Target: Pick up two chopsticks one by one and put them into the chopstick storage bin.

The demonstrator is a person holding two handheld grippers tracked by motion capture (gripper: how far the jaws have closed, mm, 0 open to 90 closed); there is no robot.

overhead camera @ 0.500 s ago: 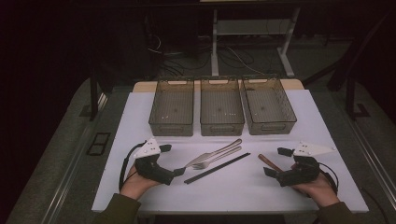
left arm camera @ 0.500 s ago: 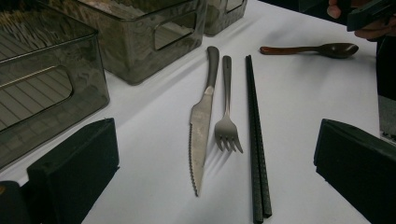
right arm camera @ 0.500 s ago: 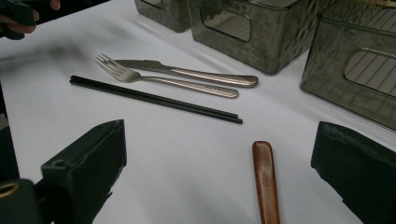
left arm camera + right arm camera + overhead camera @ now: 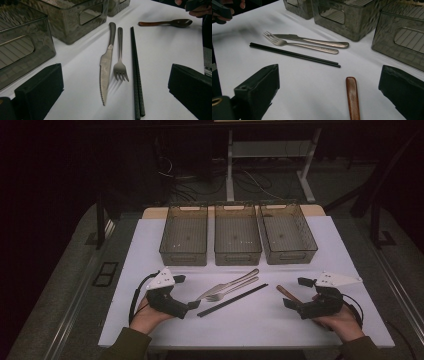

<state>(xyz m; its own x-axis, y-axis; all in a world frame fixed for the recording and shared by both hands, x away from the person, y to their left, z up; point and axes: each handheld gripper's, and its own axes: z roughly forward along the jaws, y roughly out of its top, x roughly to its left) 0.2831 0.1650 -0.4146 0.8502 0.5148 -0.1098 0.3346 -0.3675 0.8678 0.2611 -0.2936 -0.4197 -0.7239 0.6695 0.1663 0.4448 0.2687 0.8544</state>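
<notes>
**Both grippers open over the cutlery**

The left gripper (image 4: 194, 305) rests low on the white table (image 4: 145, 250) with its jaws spread wide and nothing between them; just ahead of it lie the knife (image 4: 106, 65) and the fork (image 4: 120, 60), side by side and nearly touching, blade tip and tines towards this gripper; the black chopsticks (image 4: 136, 75) lie as a pair just beside the fork. The right gripper (image 4: 289, 304) is likewise released, jaws apart and empty; the brown spoon (image 4: 286, 292) lies just in front of it, its handle (image 4: 352, 97) reaching in between the jaws without touching either. Beyond the cutlery, three clear bins (image 4: 237, 235) stand in a row across the far side of the table, close together.
</notes>
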